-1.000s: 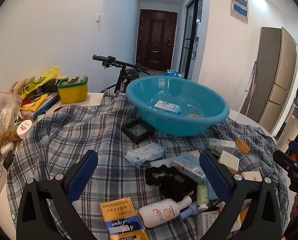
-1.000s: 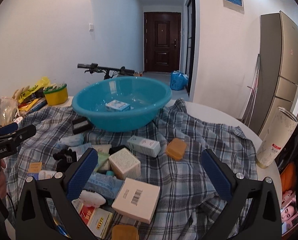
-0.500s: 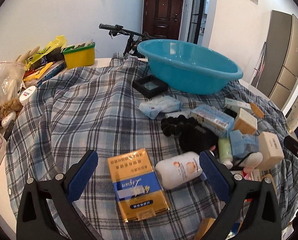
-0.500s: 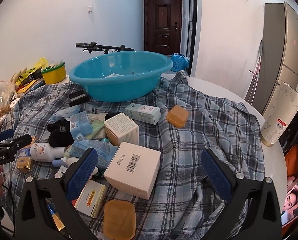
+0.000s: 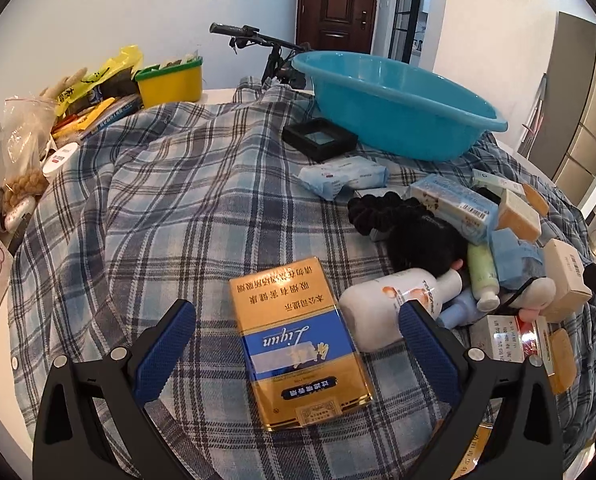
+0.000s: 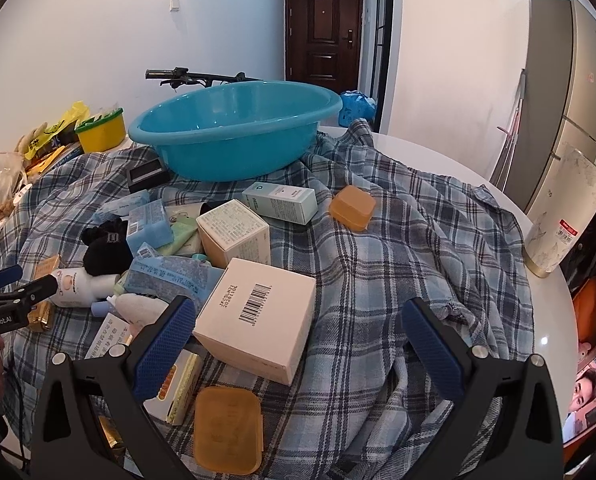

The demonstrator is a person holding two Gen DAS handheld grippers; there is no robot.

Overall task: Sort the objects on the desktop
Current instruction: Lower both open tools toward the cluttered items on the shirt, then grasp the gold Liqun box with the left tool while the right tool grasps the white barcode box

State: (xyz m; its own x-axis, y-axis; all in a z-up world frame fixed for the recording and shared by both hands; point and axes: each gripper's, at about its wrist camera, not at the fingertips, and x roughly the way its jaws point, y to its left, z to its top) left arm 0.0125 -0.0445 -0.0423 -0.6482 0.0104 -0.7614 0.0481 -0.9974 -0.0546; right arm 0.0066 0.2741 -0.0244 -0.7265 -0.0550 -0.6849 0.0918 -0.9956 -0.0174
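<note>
A pile of small objects lies on a plaid cloth (image 5: 170, 208). My left gripper (image 5: 298, 316) is open just above a gold and blue flat box (image 5: 298, 344), which lies between its fingers. A white bottle (image 5: 393, 304) lies by its right finger. My right gripper (image 6: 298, 320) is open just above a white barcoded box (image 6: 258, 320). An orange case (image 6: 228, 428) lies below it. The blue basin (image 6: 234, 128) stands at the back and also shows in the left wrist view (image 5: 393, 104). The left gripper shows at the left edge of the right wrist view (image 6: 14, 292).
A yellow tub (image 5: 170, 80) and bags and packets (image 5: 30, 136) crowd the table's far left. A black frame box (image 5: 319, 138) lies by the basin. A paper cup (image 6: 565, 216) stands on the white table edge at right. A bicycle (image 5: 258, 44) stands behind the table.
Both grippers have dropped and tilted down toward the table. The gold box now lies between the left fingers, and the white barcoded box sits close under the right gripper. Both stay open.
</note>
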